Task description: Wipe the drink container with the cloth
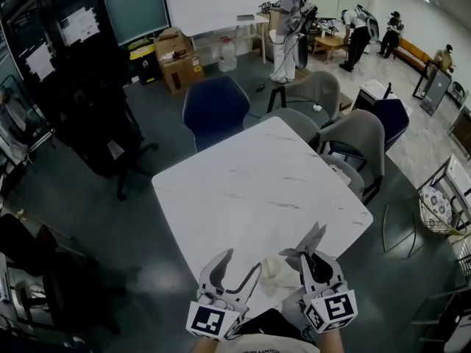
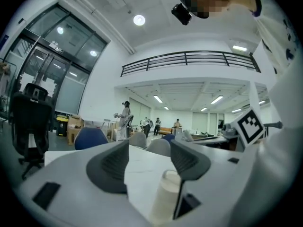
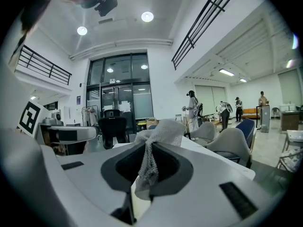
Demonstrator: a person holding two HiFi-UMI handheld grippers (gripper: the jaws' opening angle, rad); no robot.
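A small cream drink container (image 1: 271, 269) stands near the front edge of the white marble table (image 1: 250, 182). My left gripper (image 1: 243, 262) is open just left of it. In the left gripper view the container (image 2: 165, 193) sits low beside the right jaw, and the left gripper (image 2: 149, 148) holds nothing. My right gripper (image 1: 313, 256) is shut on a grey mesh cloth (image 1: 312, 238), just right of the container and above the table. In the right gripper view the cloth (image 3: 156, 131) bunches out above the right gripper (image 3: 150, 150).
A blue chair (image 1: 215, 105) and grey chairs (image 1: 360, 134) stand along the table's far and right sides. A black office chair (image 1: 110, 138) is at the left. Cardboard boxes (image 1: 176, 57) and several people (image 1: 287, 20) are at the back of the room.
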